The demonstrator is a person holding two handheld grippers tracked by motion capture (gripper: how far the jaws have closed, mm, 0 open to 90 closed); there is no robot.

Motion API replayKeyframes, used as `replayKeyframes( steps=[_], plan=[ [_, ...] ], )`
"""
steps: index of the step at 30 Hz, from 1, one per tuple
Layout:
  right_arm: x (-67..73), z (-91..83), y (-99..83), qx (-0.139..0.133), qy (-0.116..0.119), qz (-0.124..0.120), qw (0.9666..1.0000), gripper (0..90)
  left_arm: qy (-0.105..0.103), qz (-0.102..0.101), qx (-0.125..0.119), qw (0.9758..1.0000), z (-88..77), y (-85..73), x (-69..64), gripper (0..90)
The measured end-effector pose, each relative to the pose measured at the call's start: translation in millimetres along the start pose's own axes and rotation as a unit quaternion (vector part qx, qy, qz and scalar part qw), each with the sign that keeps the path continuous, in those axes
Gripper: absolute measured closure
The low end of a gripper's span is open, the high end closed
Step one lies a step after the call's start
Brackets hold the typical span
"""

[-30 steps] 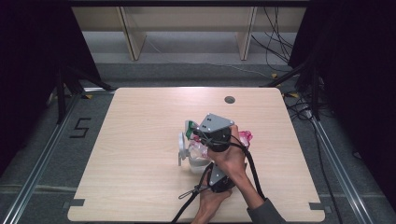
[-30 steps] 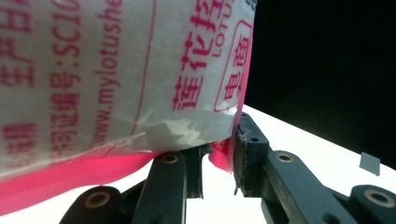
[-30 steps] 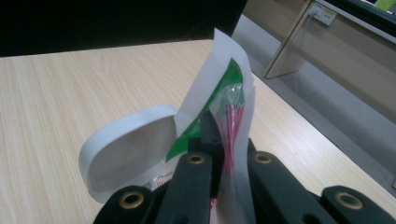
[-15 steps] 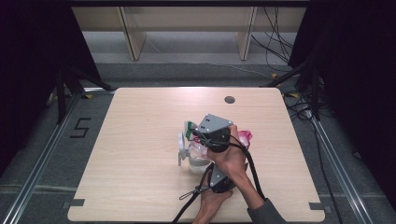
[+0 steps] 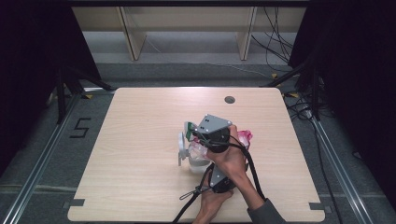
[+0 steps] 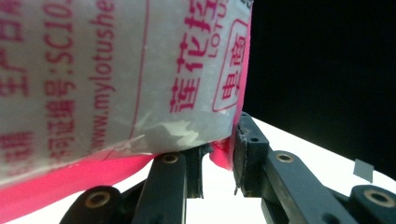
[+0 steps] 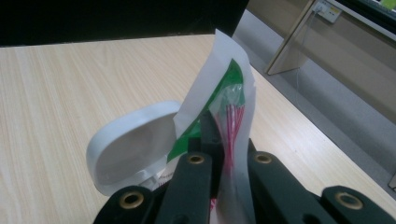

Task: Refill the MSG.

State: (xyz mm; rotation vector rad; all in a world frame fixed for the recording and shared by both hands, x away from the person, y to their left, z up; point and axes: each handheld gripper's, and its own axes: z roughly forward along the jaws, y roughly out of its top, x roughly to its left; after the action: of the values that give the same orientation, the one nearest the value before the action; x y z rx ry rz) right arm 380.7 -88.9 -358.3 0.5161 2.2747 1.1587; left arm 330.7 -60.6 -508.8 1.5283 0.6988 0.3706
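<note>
Mid-table, bag point(image 5: 201, 150) in both grippers (edges distant)

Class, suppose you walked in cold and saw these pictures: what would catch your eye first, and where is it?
First, the translucent plastic bag with pink print and a pink edge, held up close in the left gripper view, where the left tool pinches its pink corner. Next, the bag's white top strip with a green patch, clamped upright in the right tool. Behind it stands a round white plastic lid, tilted up over the pale wooden table.

Bright tabletop, dark surround, close-ups blurred
</note>
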Motion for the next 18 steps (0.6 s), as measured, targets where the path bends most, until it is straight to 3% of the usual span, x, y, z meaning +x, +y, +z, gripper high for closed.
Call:
replayKeyframes(
  steps=[1, 2, 3, 4, 7, 8, 9, 10, 15, 16, 18],
  plan=[
    [-0.3, 0.4, 0.0, -0.002, -0.001, -0.001, 1.0, 90.0, -0.005, -0.001, -0.001, 1.0, 0.1, -0.7, -0.3, 75.1],
    [-0.6, 0.8, -0.4, -0.001, -0.001, 0.002, 1.0, 90.0, -0.018, 0.031, 0.026, 0.999, -1.6, -0.4, 3.5, 75.1],
    [-0.6, 0.8, -0.4, -0.001, -0.001, 0.002, 1.0, 90.0, -0.018, 0.031, 0.026, 0.999, -1.6, -0.4, 3.5, 75.1],
    [-1.9, 1.8, -1.8, -0.001, -0.002, 0.003, 1.0, 90.0, 0.0, 0.024, 0.021, 0.9995, -1.9, -1.7, 1.9, 75.0],
    [-1.5, 1.2, -1.6, -0.001, 0.0, 0.003, 1.0, 90.0, -0.006, 0.025, 0.018, 0.9995, -1.8, -1.4, 2.5, 75.0],
    [-1.2, 1.1, -1.2, -0.004, -0.004, 0.0, 1.0, 90.0, -0.017, 0.011, 0.008, 0.9998, 0.5, -0.7, 1.3, 75.0],
    [-1.1, 1.3, -1.0, -0.004, -0.003, -0.003, 1.0, 90.0, -0.002, 0.005, 0.004, 1.0, 0.0, -0.9, 0.6, 75.0],
    [-0.8, 1.7, -1.1, -0.003, -0.002, 0.0, 1.0, 90.0, -0.002, 0.0, -0.004, 1.0, 0.9, -1.5, 0.2, 75.0],
    [-0.1, 0.9, -0.6, -0.002, -0.002, 0.002, 1.0, 90.0, 0.004, 0.007, 0.001, 1.0, 0.1, -1.1, -0.2, 75.0],
    [0.1, 0.9, -0.5, -0.002, -0.002, 0.001, 1.0, 90.0, -0.016, 0.001, -0.004, 0.9999, 1.4, -1.0, -0.3, 75.0],
    [-0.2, 1.2, -0.7, -0.001, -0.003, 0.001, 1.0, 90.0, -0.017, 0.014, 0.011, 0.9997, 0.0, -0.7, 1.6, 75.0]
  ],
)
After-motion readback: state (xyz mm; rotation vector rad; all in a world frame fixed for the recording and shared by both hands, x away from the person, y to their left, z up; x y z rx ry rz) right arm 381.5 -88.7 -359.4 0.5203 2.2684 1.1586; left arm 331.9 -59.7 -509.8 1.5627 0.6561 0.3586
